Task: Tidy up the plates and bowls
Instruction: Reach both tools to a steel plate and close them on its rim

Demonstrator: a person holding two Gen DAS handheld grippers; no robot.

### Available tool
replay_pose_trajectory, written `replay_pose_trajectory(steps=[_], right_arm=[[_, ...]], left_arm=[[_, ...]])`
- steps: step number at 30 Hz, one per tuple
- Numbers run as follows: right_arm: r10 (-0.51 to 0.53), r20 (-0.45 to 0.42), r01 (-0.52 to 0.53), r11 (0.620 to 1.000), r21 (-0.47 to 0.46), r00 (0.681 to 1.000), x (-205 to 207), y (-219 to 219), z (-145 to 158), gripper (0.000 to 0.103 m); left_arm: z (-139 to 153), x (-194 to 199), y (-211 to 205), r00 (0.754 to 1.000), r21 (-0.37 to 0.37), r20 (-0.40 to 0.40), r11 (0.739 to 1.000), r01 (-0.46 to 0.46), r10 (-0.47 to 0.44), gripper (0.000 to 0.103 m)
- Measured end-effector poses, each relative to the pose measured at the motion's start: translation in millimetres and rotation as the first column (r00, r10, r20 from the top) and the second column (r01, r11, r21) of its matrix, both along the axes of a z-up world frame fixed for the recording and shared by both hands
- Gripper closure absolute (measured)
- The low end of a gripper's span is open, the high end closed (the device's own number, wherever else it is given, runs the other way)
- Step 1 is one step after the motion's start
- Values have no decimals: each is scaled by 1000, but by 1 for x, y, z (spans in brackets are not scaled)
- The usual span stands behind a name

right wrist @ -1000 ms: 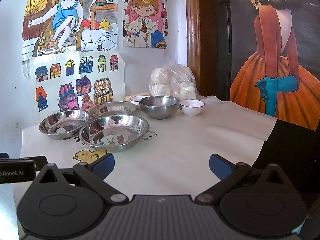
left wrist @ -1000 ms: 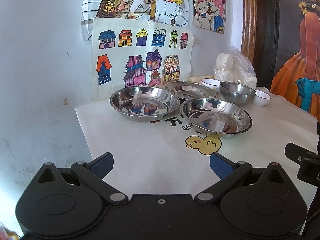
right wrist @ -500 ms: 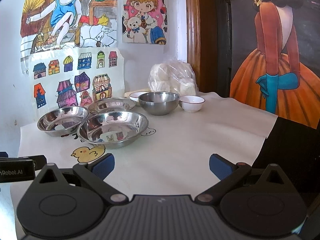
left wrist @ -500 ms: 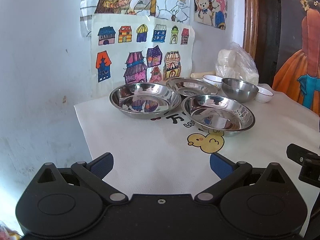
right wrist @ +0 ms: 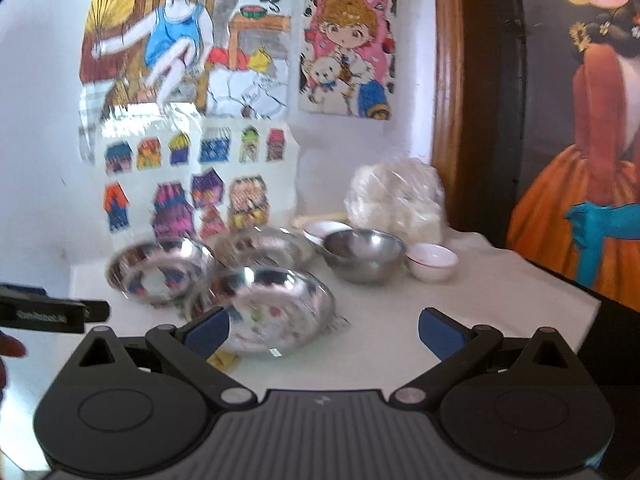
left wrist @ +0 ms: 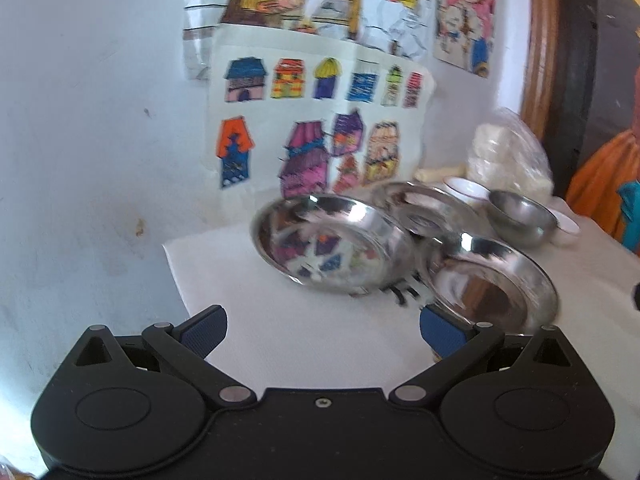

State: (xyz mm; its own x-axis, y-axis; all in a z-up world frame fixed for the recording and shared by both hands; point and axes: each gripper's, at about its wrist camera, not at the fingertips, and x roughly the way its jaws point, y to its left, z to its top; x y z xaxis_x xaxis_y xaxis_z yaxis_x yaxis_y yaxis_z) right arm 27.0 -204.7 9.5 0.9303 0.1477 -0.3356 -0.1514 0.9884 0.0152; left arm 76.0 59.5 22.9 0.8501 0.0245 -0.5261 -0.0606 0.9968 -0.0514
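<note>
Three steel plates sit on the white tablecloth: a left plate (left wrist: 332, 244) (right wrist: 160, 270), a back plate (left wrist: 424, 210) (right wrist: 264, 246) and a front plate (left wrist: 490, 280) (right wrist: 262, 304). Behind them stand a steel bowl (left wrist: 522, 218) (right wrist: 364, 254) and two small white bowls (right wrist: 432, 262) (right wrist: 324, 230). My left gripper (left wrist: 323, 326) is open and empty, just short of the left plate. My right gripper (right wrist: 323, 326) is open and empty; its left finger overlaps the front plate's near rim in the view. Both views are blurred.
A plastic bag of white things (right wrist: 396, 200) stands at the back by a wooden door frame (right wrist: 448, 92). Children's drawings (left wrist: 320, 120) hang on the white wall behind the plates. The table's left edge (left wrist: 176, 272) lies near the left plate.
Both grippers have moved forward toward the plates, which now look larger and closer. The jaws have stayed open. No dish has moved.
</note>
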Motion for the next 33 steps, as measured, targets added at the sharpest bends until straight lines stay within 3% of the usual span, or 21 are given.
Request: replay_pose_trajectory(steps=[7,15,26,33], right_arm=[[77,6,-77,997,-5,997,44,21,22,0],[186,-24,-186,982,-12,982,100,64,23,0],[326,-89,-327,945,2,941,168,99,9,1],[381,-159,-385,923,4,911,197,115,-7,16]], left_arm=[[11,36,34,1000,25,7,999,-31,31,1],[13,63,60,999,28,21,999,-27,27,1],[-10,89,76,999,-59,7,997,-52,52,1],[-21,100,75,997,-86,19,994,-69,71,6]])
